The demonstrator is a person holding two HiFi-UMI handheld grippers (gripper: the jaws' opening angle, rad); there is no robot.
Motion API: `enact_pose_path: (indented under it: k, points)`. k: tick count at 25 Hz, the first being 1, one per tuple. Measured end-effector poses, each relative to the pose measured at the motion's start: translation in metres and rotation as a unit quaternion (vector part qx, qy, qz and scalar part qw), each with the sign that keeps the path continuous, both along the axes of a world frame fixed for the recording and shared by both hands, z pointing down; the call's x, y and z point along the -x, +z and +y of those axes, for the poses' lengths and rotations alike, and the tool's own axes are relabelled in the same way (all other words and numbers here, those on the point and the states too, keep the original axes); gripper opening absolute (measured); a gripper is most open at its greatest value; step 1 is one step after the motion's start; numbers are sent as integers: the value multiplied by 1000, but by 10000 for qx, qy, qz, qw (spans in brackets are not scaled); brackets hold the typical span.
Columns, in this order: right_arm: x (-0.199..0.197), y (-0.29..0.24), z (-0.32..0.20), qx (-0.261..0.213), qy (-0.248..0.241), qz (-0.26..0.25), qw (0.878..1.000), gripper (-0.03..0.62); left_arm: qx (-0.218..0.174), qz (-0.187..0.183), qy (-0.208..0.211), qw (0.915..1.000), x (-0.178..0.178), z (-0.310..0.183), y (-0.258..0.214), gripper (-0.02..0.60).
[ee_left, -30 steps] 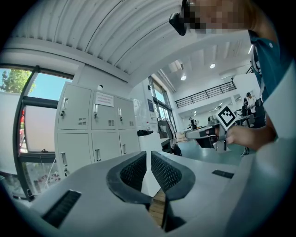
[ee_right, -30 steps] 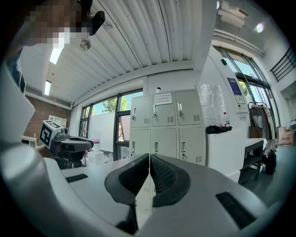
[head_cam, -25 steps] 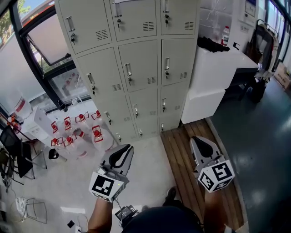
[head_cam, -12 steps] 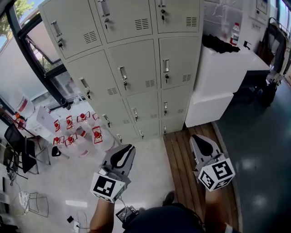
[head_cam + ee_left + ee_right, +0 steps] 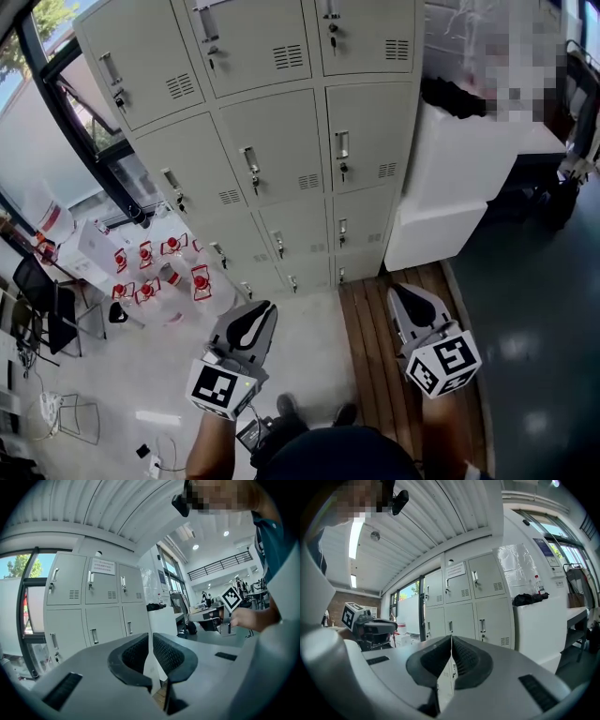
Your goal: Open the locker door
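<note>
A bank of pale grey lockers (image 5: 281,150) stands ahead, three columns wide, every door closed, each with a small handle and a key. It also fills the left gripper view (image 5: 93,611) and the right gripper view (image 5: 473,602). My left gripper (image 5: 255,314) (image 5: 150,638) hovers low over the white floor, shut and empty, well short of the doors. My right gripper (image 5: 409,298) (image 5: 451,640) hangs over the wooden strip, also shut with nothing in it. Each gripper shows in the other's view: the right one (image 5: 226,616), the left one (image 5: 370,626).
A white counter (image 5: 459,159) with a dark bundle (image 5: 452,96) abuts the lockers on the right. Several red-capped water jugs (image 5: 155,272) crowd the floor at the left by the black window frame (image 5: 84,141). Wooden planks (image 5: 375,328) border dark floor (image 5: 534,309).
The lockers have drawn nearer and larger in the head view as the person steps toward them. Both grippers keep their places in the picture, still shut.
</note>
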State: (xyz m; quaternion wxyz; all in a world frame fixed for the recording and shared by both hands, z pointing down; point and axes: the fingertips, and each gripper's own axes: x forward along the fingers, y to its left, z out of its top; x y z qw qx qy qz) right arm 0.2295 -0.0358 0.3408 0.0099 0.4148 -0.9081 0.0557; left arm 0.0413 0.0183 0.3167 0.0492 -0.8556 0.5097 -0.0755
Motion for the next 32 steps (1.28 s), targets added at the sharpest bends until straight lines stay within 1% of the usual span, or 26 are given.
enact_pose_path:
  k: [3,8,17,25,28,32]
  points:
    - [-6,3,-8,25,119,58,9999,37,19,50,162,9999,-6,-15,3,44]
    - [-15,6,-21,81,547,130,9984,37,24,136,552,9984,-12,-43,8,44]
    - [-8,0,-47,132,1249,307,9916,37,49,307,1204,9922,3,-106,8,43]
    - [15,-3,-83,134,1730,356,9842,37,104,339,1656,9856,29,-158,9,43]
    - [27,-5,-95,114,1899,377,9810,37,142,309,1741,9841,44,-177,9,43]
    - [47,-11,-110,45,2064,434,9775,37,91,343,1923,9807,65,-195,6,43]
